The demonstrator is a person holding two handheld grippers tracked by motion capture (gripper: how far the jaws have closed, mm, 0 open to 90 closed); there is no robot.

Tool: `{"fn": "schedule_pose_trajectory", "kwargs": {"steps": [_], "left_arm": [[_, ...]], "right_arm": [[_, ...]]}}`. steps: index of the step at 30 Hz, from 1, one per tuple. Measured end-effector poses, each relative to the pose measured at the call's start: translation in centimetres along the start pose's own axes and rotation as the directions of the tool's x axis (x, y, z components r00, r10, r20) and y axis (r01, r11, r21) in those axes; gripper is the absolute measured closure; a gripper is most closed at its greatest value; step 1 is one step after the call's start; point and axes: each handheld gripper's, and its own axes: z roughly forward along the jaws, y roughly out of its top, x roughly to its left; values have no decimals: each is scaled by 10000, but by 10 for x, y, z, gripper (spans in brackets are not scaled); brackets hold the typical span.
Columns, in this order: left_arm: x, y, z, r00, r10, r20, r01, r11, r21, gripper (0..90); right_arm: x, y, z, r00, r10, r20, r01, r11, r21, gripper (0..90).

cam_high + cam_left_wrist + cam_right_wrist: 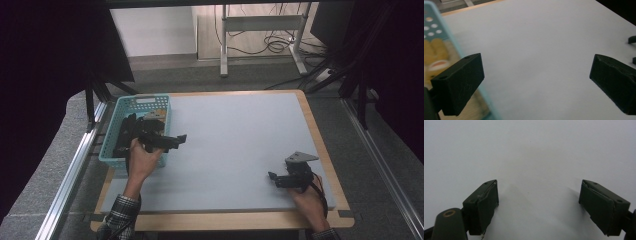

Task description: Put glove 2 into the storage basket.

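The basket (131,131), a light blue perforated one, stands at the table's (235,135) left edge, at about nine o'clock from the table's middle, with dark items lying inside it; the left gripper view shows yellowish contents through its wall (439,37), too blurred to name. The left gripper (181,138) hangs just over the basket's right rim, at three o'clock from it, pointing out across the bare grey table top; its jaws stand wide apart with nothing between them. The right gripper (271,176) sits well apart, at about four o'clock from the table's middle near the front right corner, pointing left, low over the surface; its jaws (537,205) are likewise spread and empty.
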Motion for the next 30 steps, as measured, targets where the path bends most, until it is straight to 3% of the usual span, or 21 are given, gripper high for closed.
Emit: {"fn": "schedule_pose_trajectory", "kwargs": {"steps": [8,18,23,30], "left_arm": [[-31,-5,10,9957,831,414,-830,9965,-57,0],[-56,-24,27,9898,1225,732,-1222,9925,-86,0],[-68,-39,39,9827,1636,867,-1653,9862,128,0],[-79,-65,64,9775,1869,980,-1931,9795,576,0]], "right_arm": [[0,0,0,10000,-2,-3,2,10000,-8,155],[0,0,0,10000,-8,-2,8,10000,-11,155],[0,0,0,10000,-17,1,17,10000,-4,155],[0,0,0,10000,-9,-3,9,10000,-9,155]]}}
